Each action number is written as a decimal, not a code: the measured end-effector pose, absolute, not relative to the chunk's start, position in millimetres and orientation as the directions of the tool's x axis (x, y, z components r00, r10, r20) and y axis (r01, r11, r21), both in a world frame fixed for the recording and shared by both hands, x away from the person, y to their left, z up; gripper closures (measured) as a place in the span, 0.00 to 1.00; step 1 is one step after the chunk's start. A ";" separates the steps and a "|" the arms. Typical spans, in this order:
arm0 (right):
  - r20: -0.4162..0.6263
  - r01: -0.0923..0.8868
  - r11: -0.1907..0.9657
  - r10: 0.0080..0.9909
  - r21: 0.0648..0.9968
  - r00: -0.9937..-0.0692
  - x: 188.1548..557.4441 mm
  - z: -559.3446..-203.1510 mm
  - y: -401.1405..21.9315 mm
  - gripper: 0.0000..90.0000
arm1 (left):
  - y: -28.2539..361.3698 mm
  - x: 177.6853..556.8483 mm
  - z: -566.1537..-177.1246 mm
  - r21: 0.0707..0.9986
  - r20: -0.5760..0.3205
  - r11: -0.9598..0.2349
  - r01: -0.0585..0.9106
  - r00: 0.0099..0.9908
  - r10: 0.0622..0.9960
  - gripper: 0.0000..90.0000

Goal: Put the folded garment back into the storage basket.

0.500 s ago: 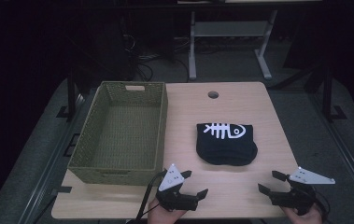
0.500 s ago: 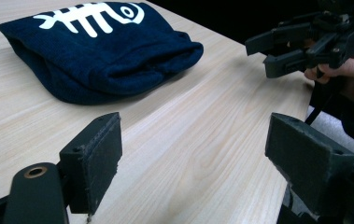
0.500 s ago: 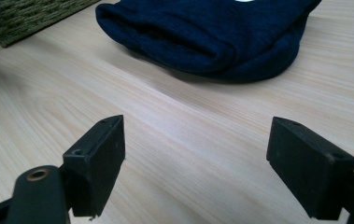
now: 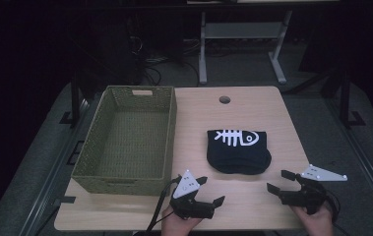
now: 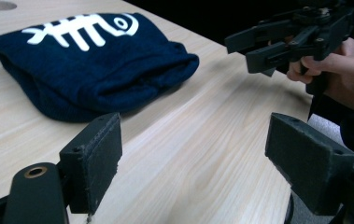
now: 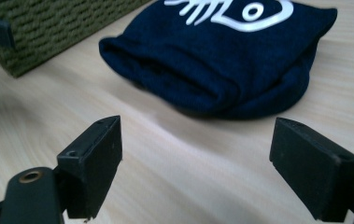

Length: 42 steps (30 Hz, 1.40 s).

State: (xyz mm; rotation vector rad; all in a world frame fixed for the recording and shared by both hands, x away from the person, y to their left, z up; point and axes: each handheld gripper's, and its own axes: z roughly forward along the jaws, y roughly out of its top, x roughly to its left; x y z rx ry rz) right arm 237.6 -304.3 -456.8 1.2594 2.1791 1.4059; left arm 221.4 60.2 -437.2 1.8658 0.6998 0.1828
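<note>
A folded navy garment with a white fish-skeleton print (image 4: 238,150) lies on the wooden table (image 4: 272,118), right of centre. My left gripper (image 4: 212,190) hovers open at the near edge, just in front and left of the garment, with nothing between its jaws. In the left gripper view the garment (image 5: 86,60) lies ahead to the left of the open gripper (image 5: 193,158), and the right gripper (image 5: 240,53) stands open farther off. My right gripper (image 4: 277,180) is open near the garment's front right corner. Its own view shows the garment's folded edge (image 6: 212,70) just beyond the empty gripper (image 6: 195,163).
A green woven basket (image 4: 170,132) stands empty on the table's left half, its corner (image 6: 58,23) close to the garment. A round cable hole (image 4: 225,100) sits at the table's far edge. Bare wood runs along the near edge between the grippers.
The right gripper has edged a little forward and left toward the garment. The left gripper has kept its place, and both stay open.
</note>
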 end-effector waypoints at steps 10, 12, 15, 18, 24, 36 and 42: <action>0.249 0.549 0.150 0.773 0.822 -0.584 265.8 -446.3 -300.1 0.17 | 46.7 250.0 -435.4 0.874 -0.241 -0.202 0.443 0.754 0.611 0.18; 0.252 0.549 0.148 0.770 0.823 -0.586 272.4 -444.1 -300.3 0.17 | 46.3 257.3 -433.7 0.872 -0.255 -0.183 0.455 0.740 0.622 0.18; 0.265 0.559 0.144 0.767 0.816 -0.584 282.5 -441.7 -300.5 0.17 | 43.9 268.7 -432.2 0.867 -0.251 -0.181 0.464 0.720 0.647 0.18; 0.255 0.553 0.148 0.770 0.820 -0.585 292.1 -438.6 -301.7 0.17 | 41.5 278.4 -432.7 0.852 -0.297 -0.143 0.504 0.689 0.661 0.18; 0.255 0.559 0.138 0.783 0.818 -0.567 310.1 -428.4 -306.0 0.17 | 28.1 292.5 -429.9 0.855 -0.293 -0.133 0.502 0.678 0.674 0.18; 0.283 0.600 0.130 0.790 0.789 -0.544 350.1 -437.6 -304.2 0.21 | 16.4 342.8 -443.3 0.823 -0.276 -0.110 0.557 0.561 0.781 0.19; 0.274 0.614 0.133 0.807 0.778 -0.523 360.7 -444.9 -303.2 0.24 | 17.1 357.3 -457.1 0.786 -0.297 -0.095 0.610 0.509 0.808 0.19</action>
